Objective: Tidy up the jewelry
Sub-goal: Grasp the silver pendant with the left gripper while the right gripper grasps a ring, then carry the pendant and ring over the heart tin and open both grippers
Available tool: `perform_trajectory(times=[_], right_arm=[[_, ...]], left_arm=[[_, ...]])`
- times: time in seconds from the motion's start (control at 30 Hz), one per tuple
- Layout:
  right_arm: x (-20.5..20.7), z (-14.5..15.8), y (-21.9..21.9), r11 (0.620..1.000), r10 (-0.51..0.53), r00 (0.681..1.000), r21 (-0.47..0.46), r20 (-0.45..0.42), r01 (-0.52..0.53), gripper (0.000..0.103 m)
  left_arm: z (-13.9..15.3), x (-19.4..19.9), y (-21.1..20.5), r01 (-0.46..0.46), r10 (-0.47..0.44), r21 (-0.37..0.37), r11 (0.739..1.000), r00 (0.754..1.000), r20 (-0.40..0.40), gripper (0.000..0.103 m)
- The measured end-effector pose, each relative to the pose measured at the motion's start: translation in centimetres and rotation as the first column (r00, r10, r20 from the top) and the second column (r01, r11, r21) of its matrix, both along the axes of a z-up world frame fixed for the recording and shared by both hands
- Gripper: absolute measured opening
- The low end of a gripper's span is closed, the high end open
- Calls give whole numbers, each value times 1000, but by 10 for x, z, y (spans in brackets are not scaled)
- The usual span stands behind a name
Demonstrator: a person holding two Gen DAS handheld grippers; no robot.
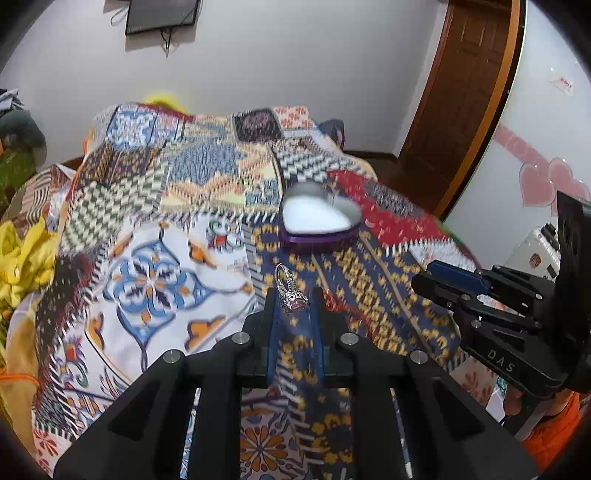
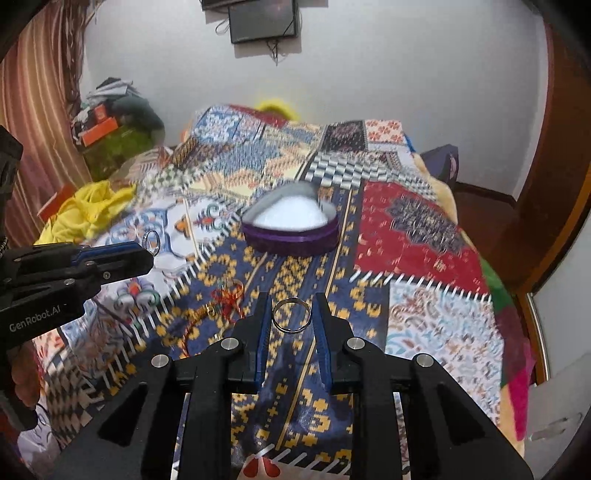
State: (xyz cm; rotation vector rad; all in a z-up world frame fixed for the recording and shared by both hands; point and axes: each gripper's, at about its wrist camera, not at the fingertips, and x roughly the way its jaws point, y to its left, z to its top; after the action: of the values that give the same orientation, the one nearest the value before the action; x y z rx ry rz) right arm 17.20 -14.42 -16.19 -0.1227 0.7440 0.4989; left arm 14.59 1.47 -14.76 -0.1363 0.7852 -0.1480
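Note:
A purple heart-shaped box [image 1: 319,221] with a white lining stands open on the patchwork bedspread [image 1: 155,206]; it also shows in the right wrist view [image 2: 291,229]. My left gripper [image 1: 294,301] is shut on a silver ring with a pink stone [image 1: 291,295], held above the bed, short of the box. It shows from the side in the right wrist view [image 2: 147,251], with the ring [image 2: 151,242] at its tips. My right gripper [image 2: 291,308] is shut on a plain silver ring [image 2: 291,314]. It also shows in the left wrist view [image 1: 432,273].
Red and gold jewelry pieces [image 2: 225,299] lie on the bedspread left of my right gripper. Yellow cloth [image 2: 85,214] is piled at the bed's left side. A wooden door [image 1: 458,96] stands at the right, a dark screen [image 2: 262,18] hangs on the far wall.

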Motion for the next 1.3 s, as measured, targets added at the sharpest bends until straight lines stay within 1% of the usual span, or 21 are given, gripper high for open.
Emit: perform_trajectory(times=[0.2, 0.33, 0.5, 0.77, 0.87, 1.0, 1.13, 1.3], right_arm=[[3, 23, 0, 999, -13, 999, 48, 49, 11, 20], [7, 33, 1, 998, -18, 997, 67, 81, 12, 20], [18, 40, 4, 996, -26, 994, 88, 111, 17, 20], [39, 37, 8, 995, -27, 993, 98, 116, 16, 20], [50, 33, 10, 995, -22, 995, 101, 102, 12, 20], [66, 23, 14, 996, -10, 997, 88, 72, 3, 20], [78, 13, 15, 997, 8, 999, 81, 32, -11, 20], [94, 1, 17, 997, 37, 999, 66, -20, -35, 20]], left_arm=[[25, 9, -3, 1, -2, 26, 1000, 998, 64, 15], [33, 17, -5, 1, -5, 39, 999, 996, 89, 15], [33, 29, -8, 19, -24, 56, 998, 995, 93, 15], [25, 59, -13, 58, -61, 50, 997, 996, 64, 15], [19, 72, -16, 77, -79, 52, 996, 996, 44, 15], [7, 87, -18, 95, -96, 56, 994, 995, 11, 15], [-5, 103, -16, 110, -109, 38, 993, 994, -33, 15], [-15, 116, -15, 132, -129, 39, 991, 990, -64, 15]])
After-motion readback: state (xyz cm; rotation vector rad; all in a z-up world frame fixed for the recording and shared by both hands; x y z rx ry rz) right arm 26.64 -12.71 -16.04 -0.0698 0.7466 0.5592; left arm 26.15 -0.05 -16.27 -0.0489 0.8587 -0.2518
